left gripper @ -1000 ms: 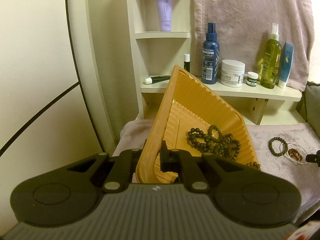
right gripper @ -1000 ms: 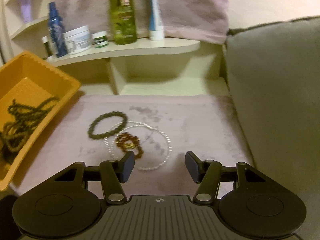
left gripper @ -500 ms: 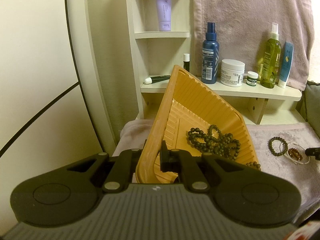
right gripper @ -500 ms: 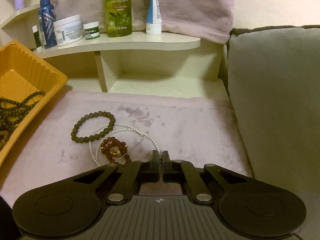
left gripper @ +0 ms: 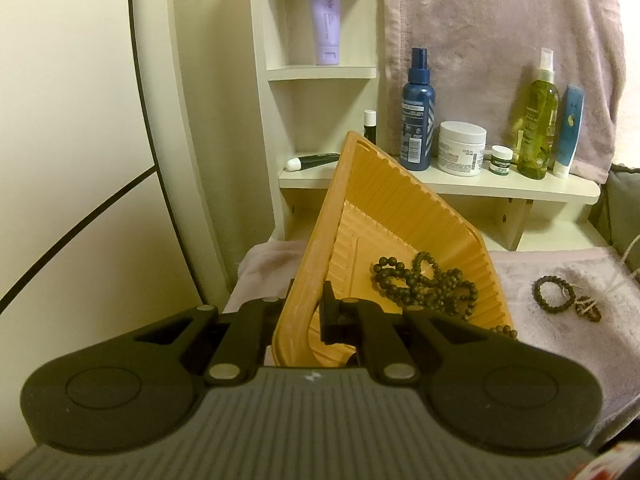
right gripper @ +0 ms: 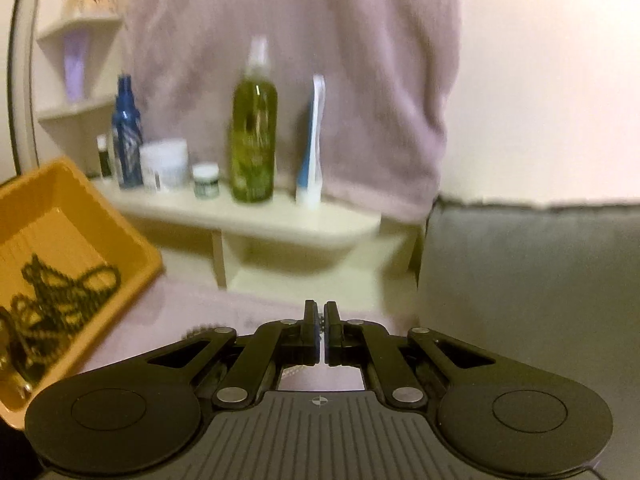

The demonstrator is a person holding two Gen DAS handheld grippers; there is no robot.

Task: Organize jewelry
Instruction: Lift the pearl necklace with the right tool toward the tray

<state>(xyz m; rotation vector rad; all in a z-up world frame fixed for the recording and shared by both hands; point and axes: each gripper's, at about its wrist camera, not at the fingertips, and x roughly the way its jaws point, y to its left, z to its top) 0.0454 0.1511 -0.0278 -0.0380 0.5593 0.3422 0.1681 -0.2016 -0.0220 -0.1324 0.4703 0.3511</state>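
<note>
My left gripper [left gripper: 308, 300] is shut on the near rim of the orange tray [left gripper: 384, 204], which it holds tilted. A long dark bead necklace [left gripper: 424, 284] lies heaped in the tray's low corner. On the pink towel [left gripper: 560, 344] to the right lie a dark bead bracelet [left gripper: 551, 299] and a small amber bracelet [left gripper: 586, 307]. A white pearl necklace [left gripper: 630, 249] runs taut from them up to the right edge. My right gripper [right gripper: 320, 316] is shut on that pearl necklace [right gripper: 319, 327] and raised above the towel. The tray [right gripper: 132, 248] is at its left.
A cream shelf [left gripper: 500, 190] behind the towel carries a blue spray bottle [left gripper: 416, 120], a white jar [left gripper: 462, 148], a green bottle [left gripper: 538, 120] and a blue tube [left gripper: 570, 132]. A grey cushion [right gripper: 532, 280] borders the towel on the right. A corner shelf unit [left gripper: 320, 72] stands behind the tray.
My right gripper closed on the pearl necklace and then rose, pulling the strand up off the towel. The left gripper and the tray have stayed still.
</note>
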